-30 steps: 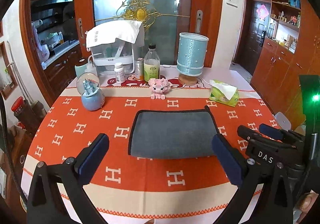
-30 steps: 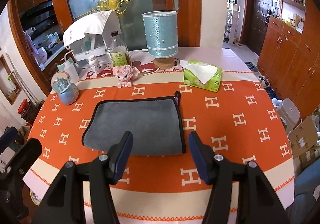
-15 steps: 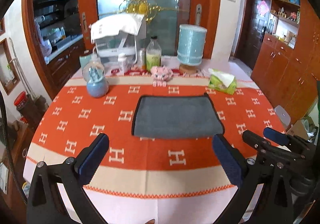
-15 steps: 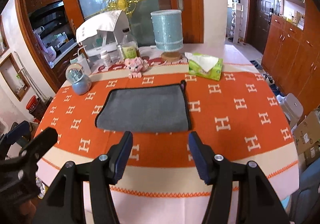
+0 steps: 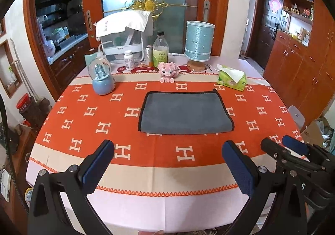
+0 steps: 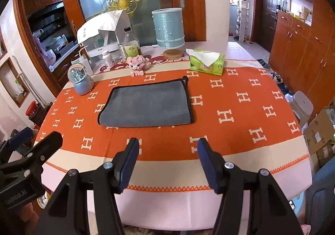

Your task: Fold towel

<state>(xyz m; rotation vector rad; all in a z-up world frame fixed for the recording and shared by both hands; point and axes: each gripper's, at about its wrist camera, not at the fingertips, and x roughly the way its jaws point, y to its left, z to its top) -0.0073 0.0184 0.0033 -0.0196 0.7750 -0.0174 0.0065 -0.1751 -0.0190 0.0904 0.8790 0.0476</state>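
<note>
**Both grippers hang back from a towel lying flat**

From the left: a pale blue snow globe (image 5: 103, 80) stands on the orange tablecloth patterned with white H shapes (image 5: 83, 130), and the left gripper (image 5: 167, 161) hangs above the table's near edge, its blue-padded fingers spread wide with nothing between them. Ahead of it, well apart and toward the middle of the table, lies the grey towel with black edging (image 5: 185, 114), flat, its long axis running left to right (it may already be doubled over, though I cannot tell). Further right the right gripper (image 6: 167, 156) hovers level and pointing forward, fingers also parted and empty, the towel ahead and slightly to its left. Neither looks clearly nearer. To fold again, I judge each would reach forward to a near corner. A green tissue pack (image 6: 207, 62) sits beyond, at the far right.
</note>
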